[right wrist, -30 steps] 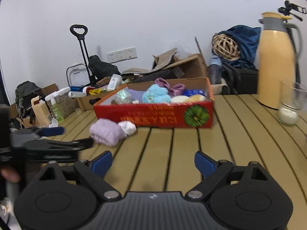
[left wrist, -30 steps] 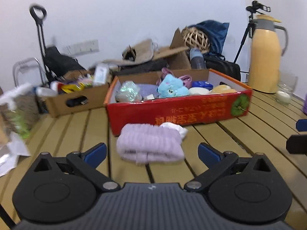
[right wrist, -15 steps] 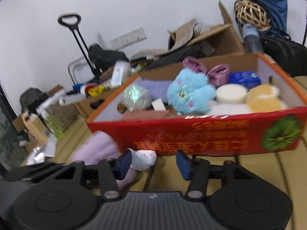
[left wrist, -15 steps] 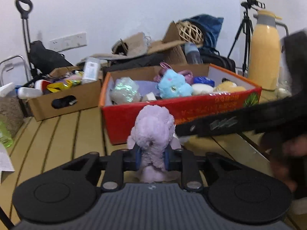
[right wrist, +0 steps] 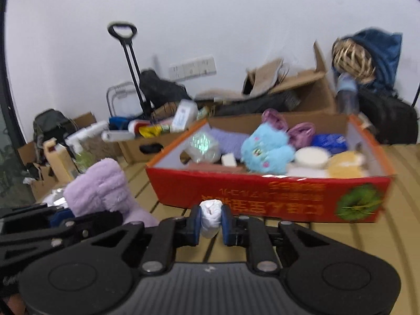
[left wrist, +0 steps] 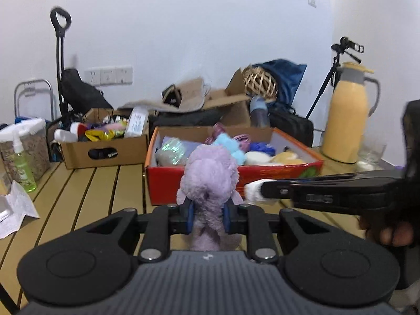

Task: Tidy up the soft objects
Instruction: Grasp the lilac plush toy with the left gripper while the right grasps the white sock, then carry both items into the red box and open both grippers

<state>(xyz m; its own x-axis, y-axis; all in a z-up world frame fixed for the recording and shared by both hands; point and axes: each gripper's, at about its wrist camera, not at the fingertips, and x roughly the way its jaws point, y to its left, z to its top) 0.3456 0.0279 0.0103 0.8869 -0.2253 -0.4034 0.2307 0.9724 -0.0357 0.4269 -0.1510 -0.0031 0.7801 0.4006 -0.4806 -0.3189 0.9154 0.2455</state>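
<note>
My left gripper (left wrist: 208, 216) is shut on a fluffy lilac cloth (left wrist: 210, 181) and holds it up in front of the red cardboard box (left wrist: 168, 181). The cloth also shows at the left of the right wrist view (right wrist: 105, 186). My right gripper (right wrist: 211, 221) is shut on a small white soft roll (right wrist: 210, 216), just before the box's red front wall (right wrist: 262, 197). In the left wrist view the right gripper's fingers (left wrist: 278, 190) reach in from the right with the white roll (left wrist: 252, 191) at their tip. The box holds a blue plush toy (right wrist: 266, 151) and several other soft items.
A brown cardboard box (left wrist: 105, 149) of bottles and packets stands left of the red box on the slatted wooden table (left wrist: 86, 194). A yellow thermos jug (left wrist: 346, 115) and a glass (left wrist: 371, 152) stand at the right. A green spray bottle (left wrist: 22, 165) is at the left edge.
One second ago both grippers were open with the lilac cloth and white roll lying on the table. Both have since shut, left on the cloth, right on the roll, and lifted.
</note>
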